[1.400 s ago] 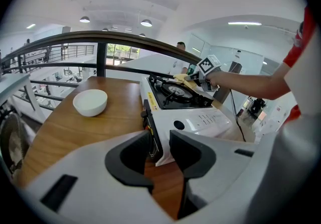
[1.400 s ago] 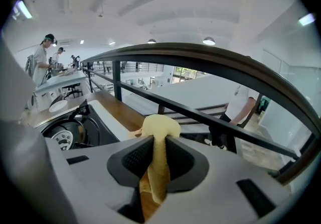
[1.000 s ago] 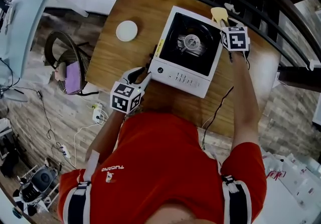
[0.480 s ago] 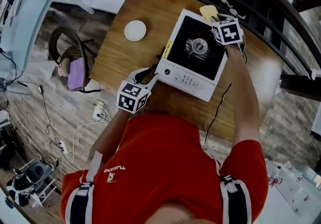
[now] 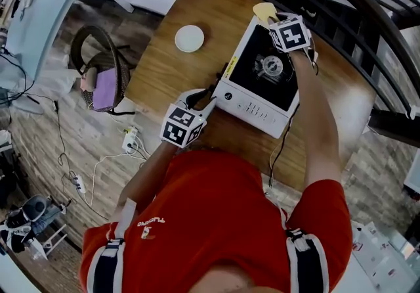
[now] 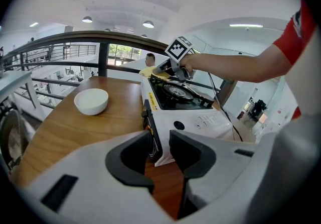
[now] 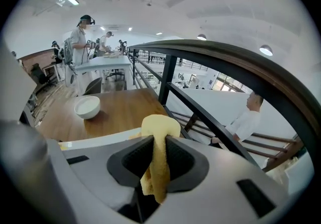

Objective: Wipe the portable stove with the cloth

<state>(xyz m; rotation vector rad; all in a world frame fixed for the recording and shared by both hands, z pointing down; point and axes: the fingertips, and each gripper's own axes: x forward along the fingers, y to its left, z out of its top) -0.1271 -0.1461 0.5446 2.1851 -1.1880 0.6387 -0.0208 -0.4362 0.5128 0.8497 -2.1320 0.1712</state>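
Right gripper (image 7: 159, 156) pinches the cloth (image 7: 160, 127), a folded strip running lengthwise between its jaws, bunched tip poking out over the stove's (image 5: 257, 106) far corner. Left gripper (image 6: 160, 152) jaws slightly spread at the stove's near-left corner.

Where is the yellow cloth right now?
The yellow cloth is pinched between the fingers of the right gripper, at the far corner of the portable stove, near the dark railing, top centre of the head view.
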